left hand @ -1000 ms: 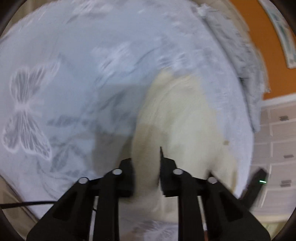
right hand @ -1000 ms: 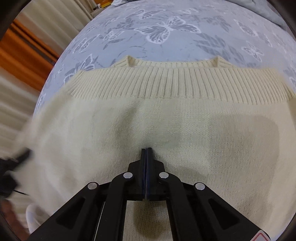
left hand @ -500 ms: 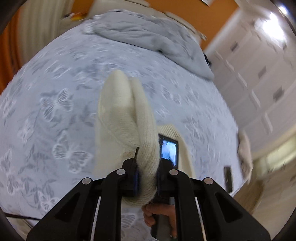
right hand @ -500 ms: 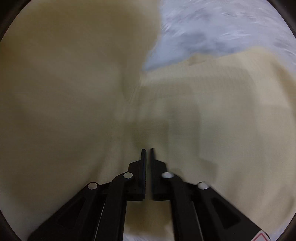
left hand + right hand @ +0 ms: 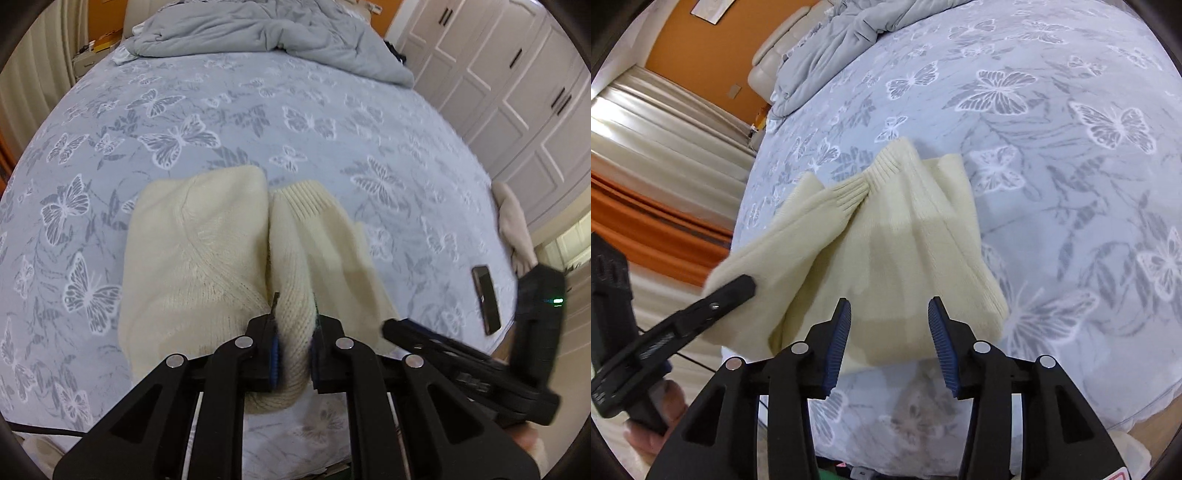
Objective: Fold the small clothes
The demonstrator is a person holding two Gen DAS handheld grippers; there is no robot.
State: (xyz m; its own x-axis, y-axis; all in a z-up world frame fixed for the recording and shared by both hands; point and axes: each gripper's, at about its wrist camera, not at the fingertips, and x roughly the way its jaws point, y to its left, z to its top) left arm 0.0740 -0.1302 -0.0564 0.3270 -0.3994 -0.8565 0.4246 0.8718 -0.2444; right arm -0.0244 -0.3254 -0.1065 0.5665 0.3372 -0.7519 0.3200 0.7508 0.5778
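A cream knit sweater (image 5: pixel 207 251) lies folded lengthwise on the butterfly bed sheet (image 5: pixel 332 129), its ribbed hem (image 5: pixel 306 199) pointing away. My left gripper (image 5: pixel 294 314) is shut on a thick roll of its knit at the near end, lifted slightly. In the right wrist view the sweater (image 5: pixel 905 236) spreads out just beyond my right gripper (image 5: pixel 889 310). Its jaws are opening and the blue pads (image 5: pixel 839 339) touch no fabric. The left gripper (image 5: pixel 742 286) shows there at the sweater's left corner. The right gripper's finger (image 5: pixel 391 326) enters the left wrist view from the right.
A crumpled grey duvet (image 5: pixel 266 33) lies at the far end of the bed. A dark phone (image 5: pixel 487 299) and a beige cloth (image 5: pixel 515 229) sit near the bed's right edge, with white wardrobe doors (image 5: pixel 517 92) beyond. Pale curtains (image 5: pixel 646 147) hang on the left.
The right gripper went from shut on the sweater to open and drew back. The left gripper swung its held fold across, so the sweater now lies doubled over.
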